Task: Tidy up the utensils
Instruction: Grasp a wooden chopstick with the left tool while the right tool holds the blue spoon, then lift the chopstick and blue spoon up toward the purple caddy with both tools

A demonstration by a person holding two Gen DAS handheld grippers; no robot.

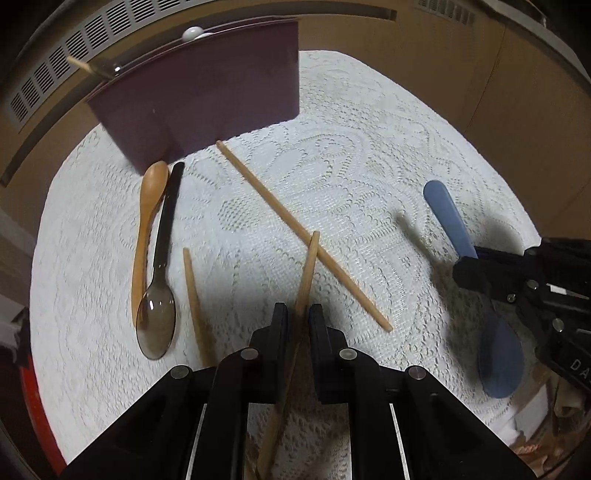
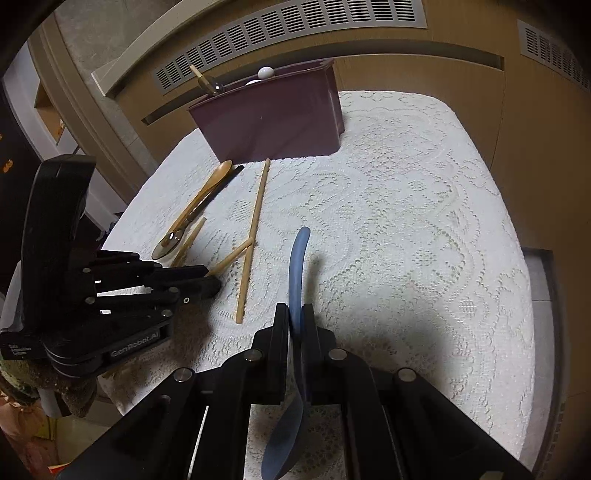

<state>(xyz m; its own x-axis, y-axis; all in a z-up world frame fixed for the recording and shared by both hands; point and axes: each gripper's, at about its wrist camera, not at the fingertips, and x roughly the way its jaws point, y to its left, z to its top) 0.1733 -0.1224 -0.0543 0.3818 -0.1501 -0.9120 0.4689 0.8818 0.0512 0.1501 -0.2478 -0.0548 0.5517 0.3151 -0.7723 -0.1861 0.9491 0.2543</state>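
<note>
My left gripper [image 1: 298,314] is shut on a wooden chopstick [image 1: 308,266] and holds it above the lace cloth. It also shows in the right wrist view [image 2: 207,278]. My right gripper [image 2: 295,314] is shut on the blue spoon [image 2: 297,266], which hangs bowl down; it shows in the left wrist view [image 1: 448,218] too. A maroon utensil box [image 1: 207,99] stands at the back, with utensils poking out of it. A long chopstick [image 1: 295,229], a short chopstick [image 1: 194,295], a wooden spoon [image 1: 146,221] and a smoky plastic spoon [image 1: 159,302] lie on the cloth.
The white lace cloth [image 2: 406,221] covers the table. A wooden wall with vent grilles [image 2: 288,22] runs behind the box. The table's right edge [image 2: 532,295] drops off beside a grey ledge.
</note>
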